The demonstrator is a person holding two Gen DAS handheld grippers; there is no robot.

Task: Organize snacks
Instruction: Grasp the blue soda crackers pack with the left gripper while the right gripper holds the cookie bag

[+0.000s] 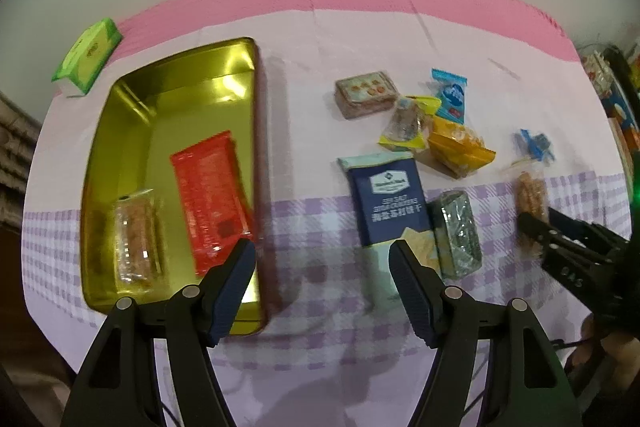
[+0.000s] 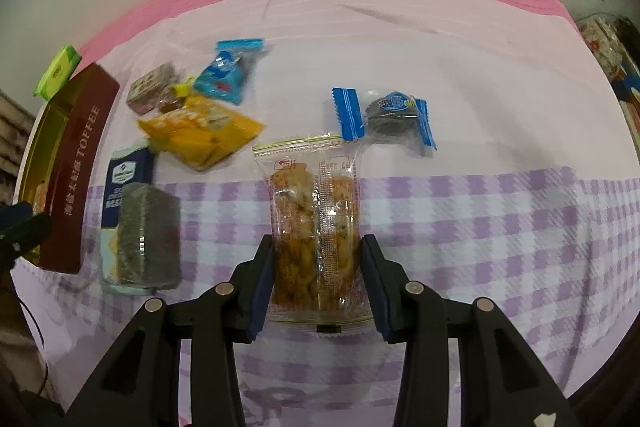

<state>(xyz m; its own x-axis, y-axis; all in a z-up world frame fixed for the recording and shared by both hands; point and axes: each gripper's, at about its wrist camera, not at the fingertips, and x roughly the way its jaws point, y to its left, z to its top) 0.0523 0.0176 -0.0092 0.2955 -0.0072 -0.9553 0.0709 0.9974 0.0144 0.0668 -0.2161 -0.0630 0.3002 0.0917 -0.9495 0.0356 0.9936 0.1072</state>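
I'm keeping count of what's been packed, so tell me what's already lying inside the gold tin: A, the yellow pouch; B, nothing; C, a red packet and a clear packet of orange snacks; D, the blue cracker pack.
C: the gold tin holds a red packet and a clear packet of orange snacks.

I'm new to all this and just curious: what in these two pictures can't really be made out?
- Left wrist view: the navy cracker pack's lower end, behind a finger of the left gripper.
- Right wrist view: the tin's inside, hidden by its wall.
- Right wrist view: small print on the clear snack pack, too blurred.
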